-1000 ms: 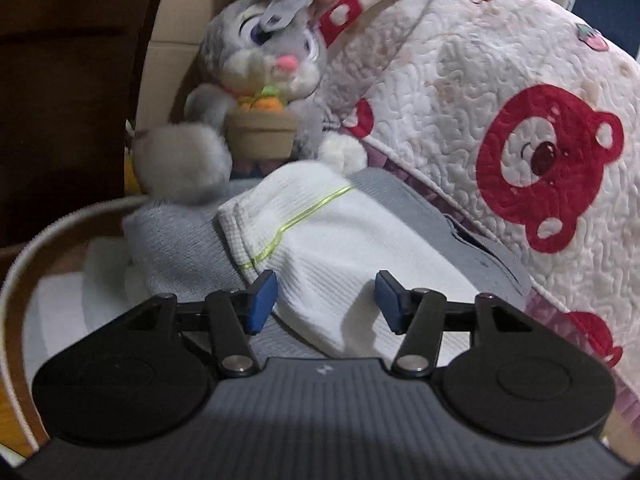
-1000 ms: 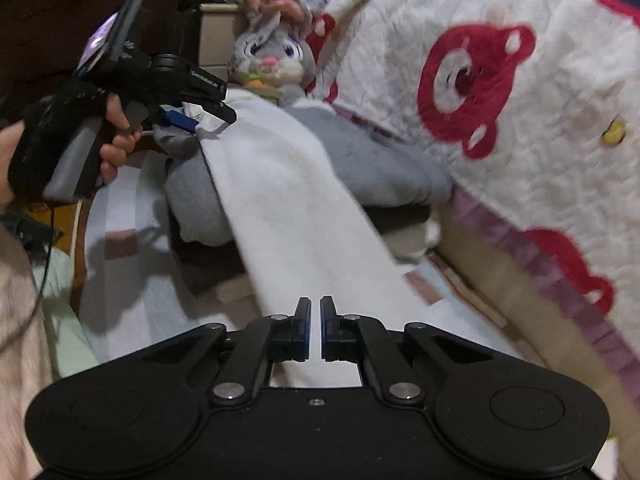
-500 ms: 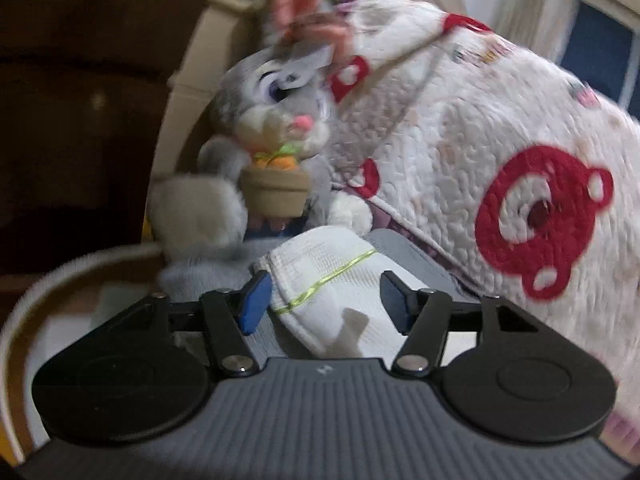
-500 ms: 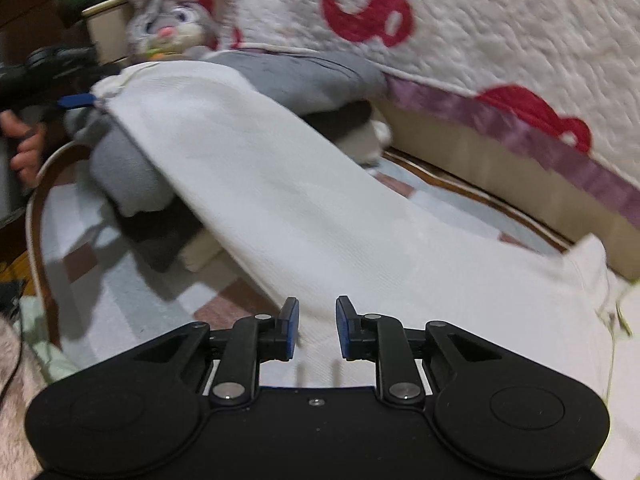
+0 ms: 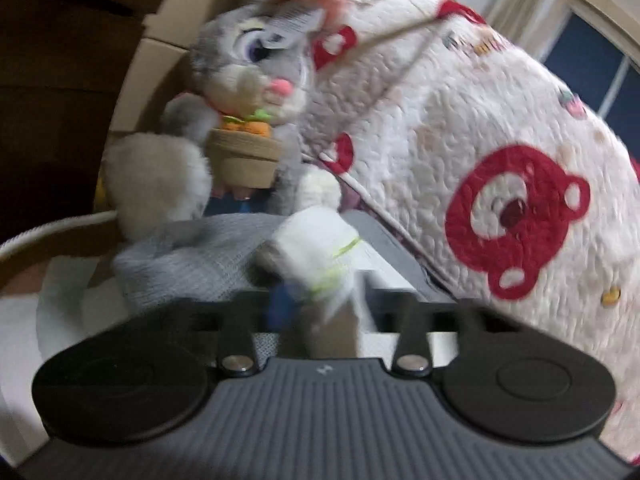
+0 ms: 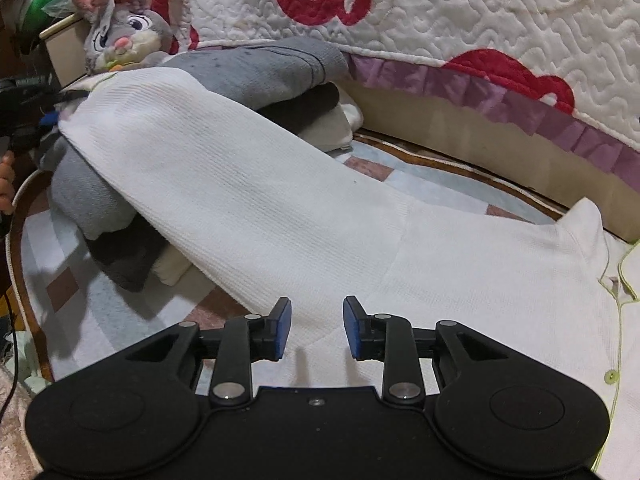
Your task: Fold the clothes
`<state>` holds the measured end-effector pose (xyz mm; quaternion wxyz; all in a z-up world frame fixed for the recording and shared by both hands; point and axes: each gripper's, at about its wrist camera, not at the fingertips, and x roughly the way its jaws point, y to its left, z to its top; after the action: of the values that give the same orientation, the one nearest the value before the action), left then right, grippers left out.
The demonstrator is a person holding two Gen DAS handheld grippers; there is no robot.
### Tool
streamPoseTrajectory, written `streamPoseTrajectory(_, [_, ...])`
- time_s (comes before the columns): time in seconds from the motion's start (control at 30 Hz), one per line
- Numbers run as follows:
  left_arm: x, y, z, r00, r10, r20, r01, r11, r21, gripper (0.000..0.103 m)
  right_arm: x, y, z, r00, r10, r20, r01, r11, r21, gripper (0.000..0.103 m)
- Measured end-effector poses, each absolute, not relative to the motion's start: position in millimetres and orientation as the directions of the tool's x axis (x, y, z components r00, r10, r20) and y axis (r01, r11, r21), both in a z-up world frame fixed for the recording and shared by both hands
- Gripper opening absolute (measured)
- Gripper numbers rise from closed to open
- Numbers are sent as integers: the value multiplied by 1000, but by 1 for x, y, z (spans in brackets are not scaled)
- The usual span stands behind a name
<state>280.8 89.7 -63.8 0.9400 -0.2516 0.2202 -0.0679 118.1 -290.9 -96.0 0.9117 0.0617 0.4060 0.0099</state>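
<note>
White ribbed top (image 6: 304,216) (sleeve outstretched)

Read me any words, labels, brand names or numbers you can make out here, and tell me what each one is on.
None can be read.
Coloured lettering on the white quilted bear-print blanket: too blurred.
Paper tag on the grey plush rabbit's ear: print too blurred.
Small light mark on the left gripper's grey ribbed body: a logo, not text.

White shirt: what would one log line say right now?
left claw: closing on white shirt cuff | right claw: opening above shirt, nothing held | sleeve draped over grey clothes pile
</note>
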Motion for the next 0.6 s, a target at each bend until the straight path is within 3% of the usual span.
streamPoseTrajectory(0.2, [260, 77, -46, 931, -215, -295, 70, 898, -434, 13, 109, -312, -102, 673, 38, -739, 109, 983, 150, 35])
streamPoseTrajectory(0.27, [250, 66, -34, 927, -292, -235, 153, 867, -475, 13, 104, -330, -105, 680, 39, -732, 160, 967, 200, 37])
streamPoseTrajectory(0.43, [219, -3, -3, 802, -582, -135, 441, 729, -523, 13, 68, -427, -150, 770, 141, -622, 433, 600, 673, 41])
streamPoseTrajectory(0.6, [176, -126, -2, 545, -816, -195, 662, 561, -496, 13, 18, -478, -183, 851, 69, -521, 481, 294, 826, 41])
